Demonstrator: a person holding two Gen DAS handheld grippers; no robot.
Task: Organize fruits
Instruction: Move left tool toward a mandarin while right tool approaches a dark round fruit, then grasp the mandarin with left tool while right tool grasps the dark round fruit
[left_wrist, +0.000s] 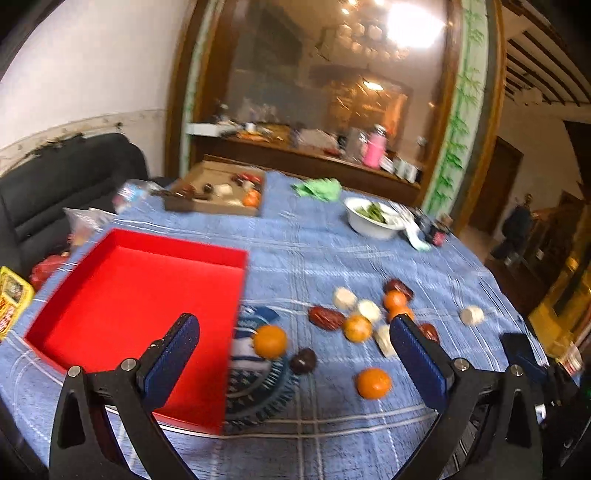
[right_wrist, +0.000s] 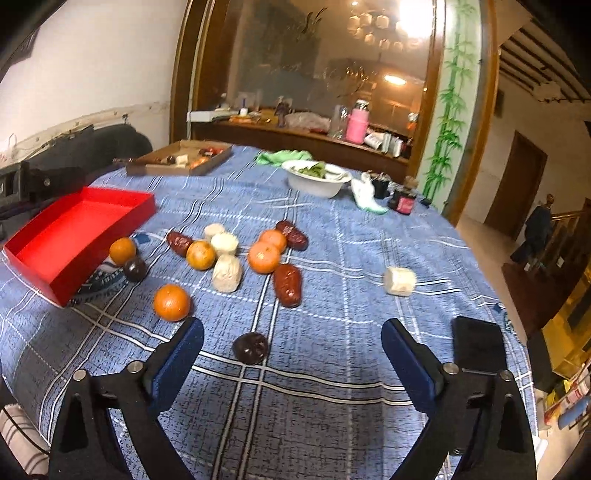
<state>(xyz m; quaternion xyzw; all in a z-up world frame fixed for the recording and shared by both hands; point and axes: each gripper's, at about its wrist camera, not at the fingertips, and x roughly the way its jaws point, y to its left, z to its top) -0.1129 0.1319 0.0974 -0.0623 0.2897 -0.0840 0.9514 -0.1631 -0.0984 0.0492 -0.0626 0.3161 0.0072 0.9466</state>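
Both tongs we hold released: right tongs just above a dark plum, left tongs over oranges beside the red tray; fruits lie scattered on the blue-clothed worktop, a white bowl farther back

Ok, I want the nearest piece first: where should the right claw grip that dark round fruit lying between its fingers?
Grip the dark round fruit across its middle, coming from above with the right claw. It is small and roundish, lies alone on the blue tablecloth, and already sits between the open fingers, so no particular side looks better.
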